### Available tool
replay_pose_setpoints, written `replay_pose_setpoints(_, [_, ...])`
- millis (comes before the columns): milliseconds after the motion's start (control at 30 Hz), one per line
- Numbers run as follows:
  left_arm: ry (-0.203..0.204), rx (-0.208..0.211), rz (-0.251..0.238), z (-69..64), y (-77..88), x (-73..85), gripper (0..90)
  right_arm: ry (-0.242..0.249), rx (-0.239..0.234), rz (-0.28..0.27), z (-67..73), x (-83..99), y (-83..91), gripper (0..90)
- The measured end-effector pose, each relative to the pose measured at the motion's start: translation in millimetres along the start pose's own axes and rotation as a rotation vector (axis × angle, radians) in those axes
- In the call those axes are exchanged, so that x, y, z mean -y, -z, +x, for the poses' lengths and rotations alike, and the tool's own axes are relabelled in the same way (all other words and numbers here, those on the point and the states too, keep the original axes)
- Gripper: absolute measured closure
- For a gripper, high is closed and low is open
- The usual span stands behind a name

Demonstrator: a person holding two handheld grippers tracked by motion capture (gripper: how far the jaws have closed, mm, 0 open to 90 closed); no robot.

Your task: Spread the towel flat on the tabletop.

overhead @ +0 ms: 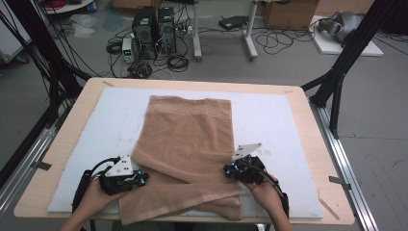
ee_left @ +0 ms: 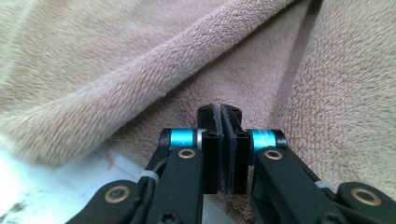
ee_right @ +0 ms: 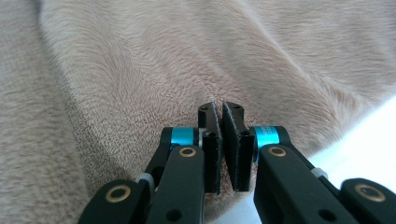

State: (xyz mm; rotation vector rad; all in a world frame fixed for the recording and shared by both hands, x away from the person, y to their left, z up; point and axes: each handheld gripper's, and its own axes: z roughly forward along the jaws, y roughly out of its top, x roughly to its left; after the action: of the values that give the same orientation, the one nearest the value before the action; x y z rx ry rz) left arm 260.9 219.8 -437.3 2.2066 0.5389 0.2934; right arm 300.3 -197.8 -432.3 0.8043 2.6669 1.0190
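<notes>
A tan towel [overhead: 187, 134] lies on the white mat [overhead: 279, 120], its near part folded over in loose layers. My left gripper [overhead: 144, 178] sits at the towel's near left edge and my right gripper [overhead: 227, 169] at its near right edge, each held by a hand. In the left gripper view the jaws [ee_left: 219, 112] stand together with their tips buried in the towel [ee_left: 140, 70] under a thick fold. In the right gripper view the jaws [ee_right: 219, 108] are also together, and creases in the towel [ee_right: 140, 70] run toward their tips.
The mat covers a wooden table [overhead: 312, 110] with metal rails along both sides. Black frame posts [overhead: 337, 82] rise at the far corners. Computers [overhead: 154, 29], cables and boxes stand on the floor beyond the table.
</notes>
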Motion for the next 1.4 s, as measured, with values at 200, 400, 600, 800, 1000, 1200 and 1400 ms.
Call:
replay_pose_setpoints(200, [0.005, 0.003, -0.035, 5.4, 13.0, -5.0, 86.9, -0.032, 0.062, -0.015, -24.4, -11.7, 6.0, 86.5])
replay_pose_setpoints(400, [0.041, -0.010, -0.049, 14.4, 14.1, -6.6, 86.7, -0.069, 0.105, -0.036, -37.9, -15.5, 8.3, 74.9])
replay_pose_setpoints(600, [0.061, 0.027, -0.037, 12.4, 11.5, -6.9, 68.8, -0.007, -0.065, -0.132, -11.5, -9.0, 28.4, 62.8])
replay_pose_setpoints(800, [0.055, 0.108, 0.015, 7.8, -1.9, -2.8, 69.2, -0.038, -0.181, -0.065, 2.3, 6.5, 18.3, 52.4])
replay_pose_setpoints(1000, [0.012, 0.133, 0.008, -1.1, 1.1, -2.5, 88.7, 0.000, -0.242, -0.029, 13.3, 15.4, 15.5, 84.1])
replay_pose_setpoints(1200, [0.005, 0.092, -0.086, -3.0, 29.3, -13.9, 88.6, 0.082, -0.272, -0.039, 36.6, 9.9, 40.6, 82.3])
replay_pose_setpoints(1400, [0.036, -0.015, -0.083, 11.2, 22.9, -21.5, 69.7, 0.074, -0.118, -0.176, 31.1, -5.1, 62.9, 66.2])
